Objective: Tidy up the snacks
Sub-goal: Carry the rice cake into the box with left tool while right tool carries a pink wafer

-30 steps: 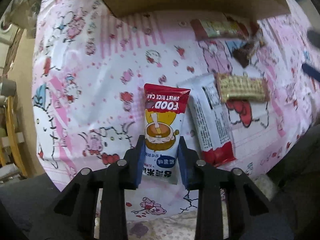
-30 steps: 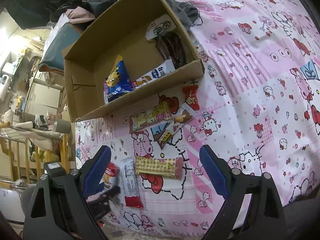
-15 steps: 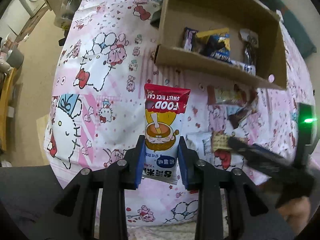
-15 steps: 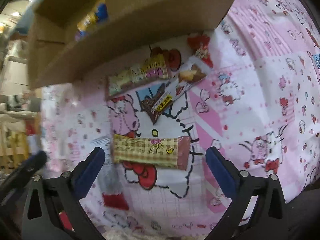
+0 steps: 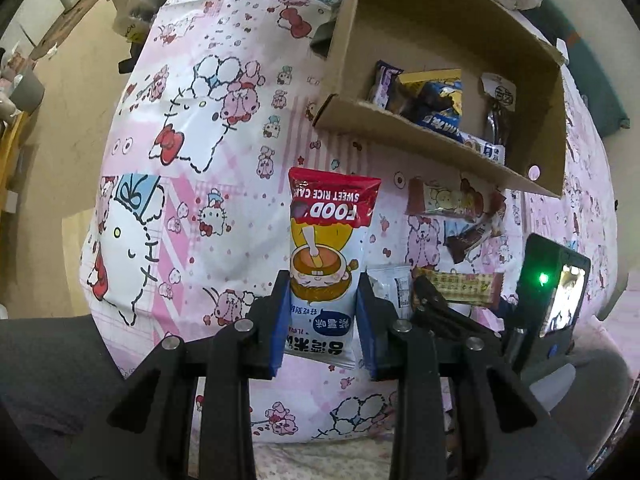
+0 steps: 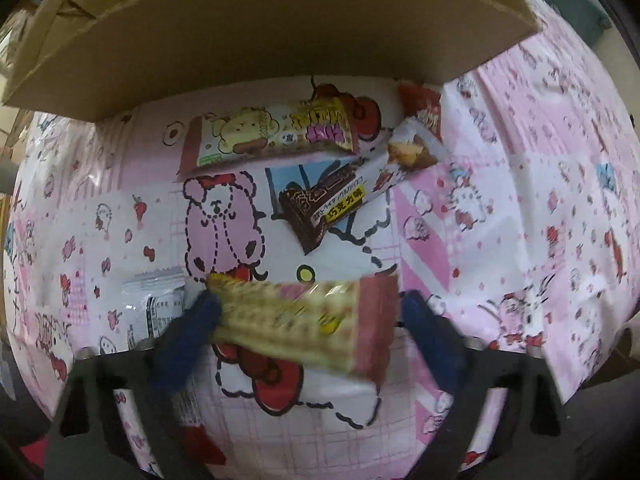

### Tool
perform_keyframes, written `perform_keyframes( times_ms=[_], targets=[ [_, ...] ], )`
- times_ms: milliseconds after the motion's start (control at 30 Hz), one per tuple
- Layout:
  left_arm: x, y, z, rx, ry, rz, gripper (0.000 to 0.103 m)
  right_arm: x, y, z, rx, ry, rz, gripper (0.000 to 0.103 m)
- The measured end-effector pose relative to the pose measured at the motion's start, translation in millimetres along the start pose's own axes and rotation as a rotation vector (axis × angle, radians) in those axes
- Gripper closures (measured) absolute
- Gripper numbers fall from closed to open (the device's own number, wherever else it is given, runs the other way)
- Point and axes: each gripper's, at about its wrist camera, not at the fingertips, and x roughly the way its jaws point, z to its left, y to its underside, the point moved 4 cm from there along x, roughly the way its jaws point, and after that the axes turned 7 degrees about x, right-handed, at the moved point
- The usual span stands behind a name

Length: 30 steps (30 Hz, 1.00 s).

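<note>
My left gripper point(image 5: 320, 304) is shut on a red and white sweet rice cake packet point(image 5: 326, 256) and holds it up above the pink cartoon cloth point(image 5: 192, 152). The cardboard box point(image 5: 400, 128) stands ahead to the right with several snacks inside. My right gripper point(image 6: 312, 320) is open, its blue fingers either side of a checkered wafer packet point(image 6: 296, 320) lying on the cloth point(image 6: 500, 184); the view is blurred. The right gripper also shows in the left wrist view point(image 5: 440, 304), low by the wafer packet point(image 5: 460, 286).
Near the box wall point(image 6: 280, 28) lie a yellow bear biscuit packet point(image 6: 272, 132), a chocolate bar point(image 6: 324, 208), a small brown snack point(image 6: 412, 152) and a red packet point(image 6: 424, 104). A white packet point(image 6: 154, 300) lies left of the wafer. Floor point(image 5: 48, 128) lies beyond the left edge.
My left gripper has risen and pulled back with the rice cake packet, bringing the box interior into view. My right gripper has dropped and moved in around the wafer packet.
</note>
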Motion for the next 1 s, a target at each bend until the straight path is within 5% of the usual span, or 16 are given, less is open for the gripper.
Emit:
perform_keyframes(
  times_ms=[167, 333, 667, 1000],
  targets=[
    [-0.4, 0.1, 0.4, -0.004, -0.002, -0.001, 0.076, -11.5, 4.7, -5.6, -0.038, -0.032, 0.004, 0.076],
    [3.3, 1.2, 3.8, 0.000, -0.027, 0.004, 0.076, -17.0, 2.6, -14.6, -0.015, -0.118, 0.027, 0.090],
    [0.8, -1.3, 18.3, -0.040, -0.057, -0.020, 0.076, -61.0, -12.5, -67.0, 0.192, -0.490, 0.019, 0.091],
    [-21.2, -11.1, 8.7, 0.001, -0.073, -0.121, 0.076, -118.7, -29.3, -97.5, 0.121, -0.533, -0.117, 0.091]
  ],
)
